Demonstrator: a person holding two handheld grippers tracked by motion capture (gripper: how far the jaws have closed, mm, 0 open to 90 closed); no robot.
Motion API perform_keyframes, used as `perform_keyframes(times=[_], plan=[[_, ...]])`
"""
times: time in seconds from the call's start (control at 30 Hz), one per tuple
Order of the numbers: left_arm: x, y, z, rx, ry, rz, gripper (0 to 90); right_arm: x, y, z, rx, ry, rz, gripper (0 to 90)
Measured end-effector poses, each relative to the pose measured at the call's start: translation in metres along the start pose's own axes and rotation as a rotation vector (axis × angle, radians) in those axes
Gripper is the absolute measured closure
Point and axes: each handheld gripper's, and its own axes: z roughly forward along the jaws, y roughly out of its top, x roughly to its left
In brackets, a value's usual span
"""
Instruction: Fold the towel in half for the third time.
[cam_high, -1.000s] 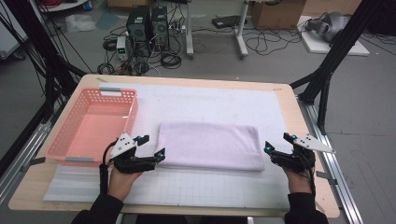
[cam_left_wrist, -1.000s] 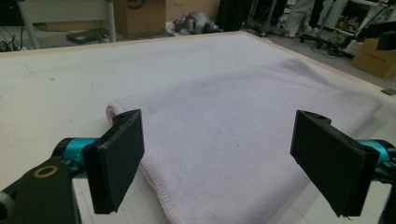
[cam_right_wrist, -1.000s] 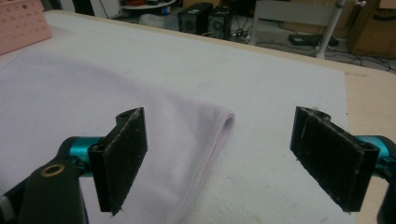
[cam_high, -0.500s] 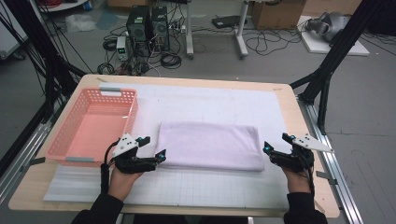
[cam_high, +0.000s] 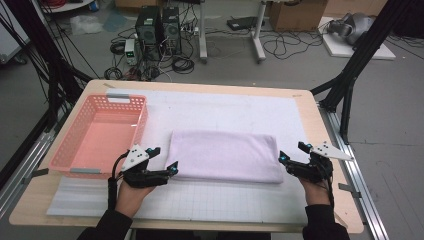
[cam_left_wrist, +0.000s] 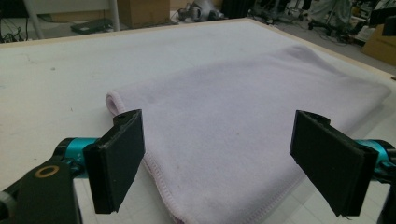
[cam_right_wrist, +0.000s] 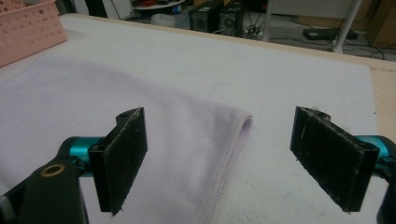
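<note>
folded towel (cam_high: 225, 156), pink basket (cam_high: 100, 135), table (cam_high: 310, 115)

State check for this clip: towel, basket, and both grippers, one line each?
Towel: folded, lying flat on the mat, not gripped.
Basket: upright, nothing visible inside.
Left gripper: open, at the towel's left end.
Right gripper: open, at the towel's right end.

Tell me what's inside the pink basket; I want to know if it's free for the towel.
The basket looks empty: its pink floor shows bare in the high view. The strip just behind its near wall is hidden.
</note>
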Motion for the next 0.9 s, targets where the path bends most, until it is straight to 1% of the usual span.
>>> perform_keyframes(times=[0.03, 0.1, 0.13, 0.17, 0.23, 0.27, 0.3, 0.33, 0.4, 0.43, 0.47, 0.53, 0.6, 0.67, 0.7, 0.73, 0.87, 0.9], plan=[[0.0, 0.0, 0.0, 0.006, 0.004, -0.001, 18.5, 0.0, 0.0, 0.0, -0.001, 0.002, -0.002, 17.7], [0.0, -0.001, 0.001, 0.045, 0.02, -0.017, 20.9, 0.001, 0.001, 0.001, 0.001, 0.005, -0.005, 17.7], [0.0, -0.002, 0.001, 0.074, 0.037, -0.036, 24.5, 0.001, 0.001, 0.001, 0.002, 0.005, -0.003, 17.7], [0.001, -0.003, 0.001, 0.093, 0.044, -0.049, 28.3, 0.001, 0.001, 0.002, 0.003, 0.004, -0.007, 17.7], [0.001, -0.004, 0.002, 0.108, 0.061, -0.045, 29.9, 0.001, 0.0, 0.004, 0.014, 0.003, -0.003, 17.7], [0.002, -0.004, 0.003, 0.118, 0.06, -0.049, 30.5, 0.001, 0.0, 0.005, 0.018, 0.004, 0.003, 17.7], [0.002, -0.004, 0.003, 0.118, 0.06, -0.049, 30.6, 0.001, -0.001, 0.005, 0.022, 0.007, 0.004, 17.7], [0.002, -0.005, 0.004, 0.135, 0.058, -0.051, 30.7, 0.002, -0.001, 0.006, 0.024, 0.008, 0.002, 17.7], [0.002, -0.007, 0.006, 0.153, 0.062, -0.053, 31.1, 0.002, -0.001, 0.007, 0.029, 0.008, 0.003, 17.7], [0.002, -0.007, 0.006, 0.153, 0.062, -0.053, 30.9, 0.002, -0.001, 0.007, 0.029, 0.008, 0.003, 17.7], [0.0, -0.008, 0.01, 0.181, 0.076, -0.055, 30.9, 0.003, -0.001, 0.007, 0.027, 0.008, -0.002, 17.7], [0.001, -0.009, 0.012, 0.206, 0.07, -0.064, 32.9, 0.003, -0.001, 0.008, 0.032, 0.007, -0.008, 17.7], [0.002, -0.011, 0.013, 0.219, 0.067, -0.072, 37.9, 0.004, -0.002, 0.009, 0.039, 0.009, -0.004, 17.7], [0.003, -0.013, 0.014, 0.235, 0.073, -0.086, 42.8, 0.005, -0.002, 0.01, 0.045, 0.01, -0.004, 17.7], [0.004, -0.014, 0.014, 0.238, 0.08, -0.107, 44.7, 0.005, -0.002, 0.011, 0.049, 0.011, -0.011, 17.7], [0.006, -0.015, 0.014, 0.246, 0.086, -0.115, 45.9, 0.005, -0.002, 0.011, 0.048, 0.013, -0.013, 17.7], [0.009, -0.019, 0.016, 0.273, 0.101, -0.124, 48.9, 0.006, -0.003, 0.011, 0.052, 0.016, -0.018, 17.8], [0.009, -0.019, 0.016, 0.273, 0.101, -0.124, 49.0, 0.006, -0.003, 0.011, 0.052, 0.016, -0.017, 17.8]])
